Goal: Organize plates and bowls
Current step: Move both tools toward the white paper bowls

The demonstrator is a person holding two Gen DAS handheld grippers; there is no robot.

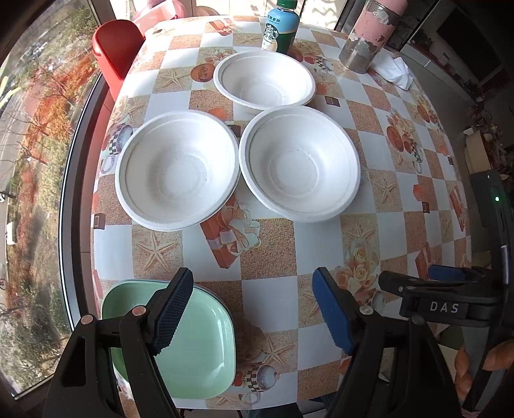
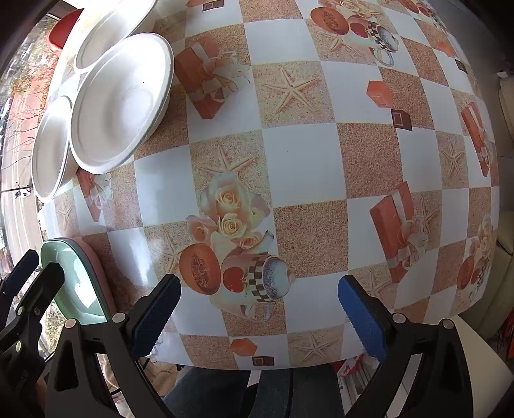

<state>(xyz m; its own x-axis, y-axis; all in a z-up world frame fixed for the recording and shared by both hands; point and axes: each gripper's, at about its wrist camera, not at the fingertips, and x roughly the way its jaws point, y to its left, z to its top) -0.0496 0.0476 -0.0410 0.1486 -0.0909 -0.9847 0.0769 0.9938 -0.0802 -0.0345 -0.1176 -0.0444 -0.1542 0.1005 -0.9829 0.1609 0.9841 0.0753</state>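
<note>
Both grippers are wide apart at the jaws and hold nothing. Left gripper (image 1: 252, 308) hangs over the near edge of the table (image 1: 276, 299), with its left finger above the green plate (image 1: 199, 350) but apparently not touching it. Right gripper (image 2: 258, 313) hangs over bare tablecloth further right, well apart from any dish.

Three white bowls sit in a cluster further back: the left bowl (image 1: 176, 170), the right bowl (image 1: 298, 164) just beside it with rims nearly touching, and the far bowl (image 1: 263, 78) behind them. The green plate sits at the near left corner; the right wrist view shows a pink plate (image 2: 96, 267) edge under it, so the two plates seem stacked already.

Judged from this, the bowls are the step in hand, and none is nested yet. The next move calls for one gripper to reach forward, close on a bowl's rim and lift it clear of its neighbours before setting it into another. The thin rims may flex, so a firm bite on the rim looks wise.

A bottle (image 1: 281, 27) and a flask (image 1: 369, 35) stand behind the bowls.
</note>
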